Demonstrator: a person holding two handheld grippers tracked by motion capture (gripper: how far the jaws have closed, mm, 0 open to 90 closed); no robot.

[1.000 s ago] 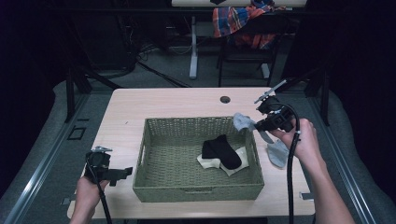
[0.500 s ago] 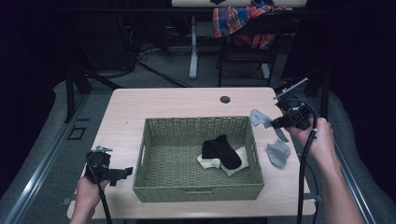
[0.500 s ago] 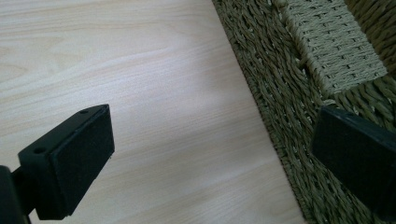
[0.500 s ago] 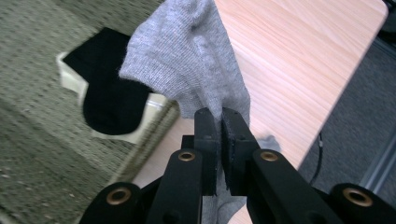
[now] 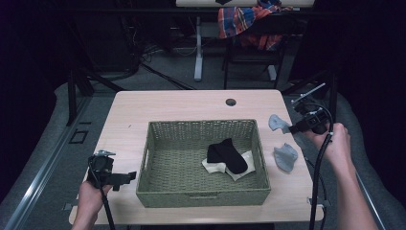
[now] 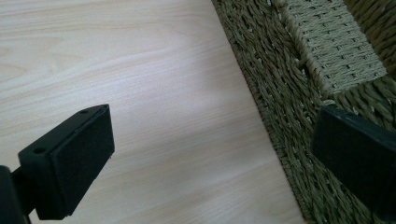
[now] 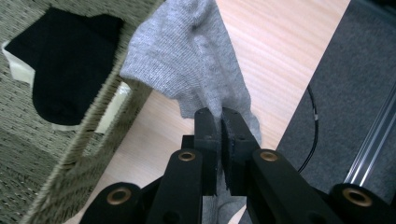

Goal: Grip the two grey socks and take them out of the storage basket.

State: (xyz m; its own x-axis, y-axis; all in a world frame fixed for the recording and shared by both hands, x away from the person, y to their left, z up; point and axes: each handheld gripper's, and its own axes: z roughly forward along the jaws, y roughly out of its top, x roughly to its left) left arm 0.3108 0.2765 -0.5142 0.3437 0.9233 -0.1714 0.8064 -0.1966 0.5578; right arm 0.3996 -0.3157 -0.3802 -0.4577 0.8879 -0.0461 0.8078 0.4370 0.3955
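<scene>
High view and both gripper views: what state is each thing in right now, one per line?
Left gripper: open, holding nothing, beside the basket's outer wall.
Right gripper: shut on the held grey sock.
Held grey sock: pinched, hanging off the table.
Second grey sock: lying loose on the table, right of the basket.
Black sock: lying in the basket on the white sock.
Basket: upright.
</scene>
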